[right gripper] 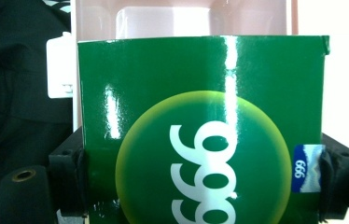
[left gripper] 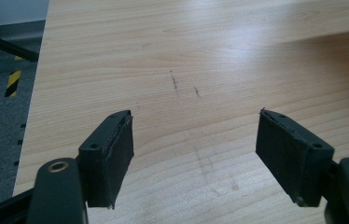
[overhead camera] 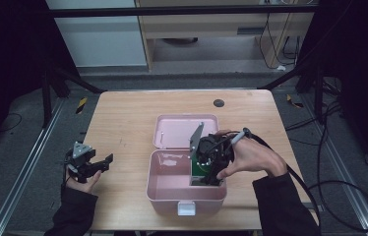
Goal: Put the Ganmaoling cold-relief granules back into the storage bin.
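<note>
The green carton (right gripper: 200, 135), printed with white "999" on a yellow-green disc, is sitting squeezed between the jaws of the right hand-held gripper (overhead camera: 211, 169), pinched by its two side faces so it hangs square. It is being held down inside the pink box (overhead camera: 162, 189), at that box's right end, probably for setting on the floor there. The box's lid (overhead camera: 179, 130) is lying open behind. Left of the box, the left hand-held gripper (left gripper: 196, 154) is idling spread over the bare bench (left gripper: 219, 56), gripping nothing.
</note>
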`<state>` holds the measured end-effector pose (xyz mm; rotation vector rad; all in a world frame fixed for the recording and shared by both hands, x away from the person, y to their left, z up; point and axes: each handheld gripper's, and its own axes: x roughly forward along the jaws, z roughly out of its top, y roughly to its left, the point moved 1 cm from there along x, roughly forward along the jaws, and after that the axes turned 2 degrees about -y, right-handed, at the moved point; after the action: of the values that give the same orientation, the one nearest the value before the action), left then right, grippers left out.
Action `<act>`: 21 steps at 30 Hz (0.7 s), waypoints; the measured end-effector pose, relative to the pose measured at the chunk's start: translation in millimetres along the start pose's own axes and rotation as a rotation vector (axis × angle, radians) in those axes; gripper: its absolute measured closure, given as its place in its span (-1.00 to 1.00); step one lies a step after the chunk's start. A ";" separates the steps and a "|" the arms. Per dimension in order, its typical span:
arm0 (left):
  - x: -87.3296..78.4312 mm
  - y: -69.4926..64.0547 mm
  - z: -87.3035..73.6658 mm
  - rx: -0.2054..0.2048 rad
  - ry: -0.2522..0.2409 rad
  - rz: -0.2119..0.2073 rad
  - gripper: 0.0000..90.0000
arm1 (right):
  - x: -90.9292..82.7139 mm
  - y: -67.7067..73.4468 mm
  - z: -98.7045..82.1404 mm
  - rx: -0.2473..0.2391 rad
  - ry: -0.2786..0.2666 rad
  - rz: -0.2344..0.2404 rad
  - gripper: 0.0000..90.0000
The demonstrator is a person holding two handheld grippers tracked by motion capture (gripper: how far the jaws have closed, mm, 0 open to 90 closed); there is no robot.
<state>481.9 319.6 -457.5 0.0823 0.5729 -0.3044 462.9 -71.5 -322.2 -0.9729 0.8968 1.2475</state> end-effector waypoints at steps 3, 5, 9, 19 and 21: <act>0.0 0.2 0.1 0.001 0.000 0.000 -0.40 | 5.3 -0.7 -2.1 0.001 0.004 0.008 -0.65; -0.1 0.2 0.1 0.001 0.000 0.000 -0.40 | 7.9 -0.6 -4.1 0.008 0.001 0.008 -0.65; 0.2 0.4 0.1 -0.001 0.000 0.001 -0.40 | 12.8 0.4 -5.7 0.001 0.011 0.013 -0.65; 0.0 1.4 -0.1 -0.005 -0.005 0.000 -0.40 | 27.6 0.0 -1.5 -0.016 0.031 0.024 -0.65; 0.0 1.3 0.0 -0.005 -0.005 0.000 -0.40 | 28.6 0.2 -1.3 -0.015 0.032 0.024 -0.65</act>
<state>482.3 320.8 -457.5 0.0762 0.5684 -0.3034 465.9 -63.1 -349.3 -0.9990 0.9281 1.2637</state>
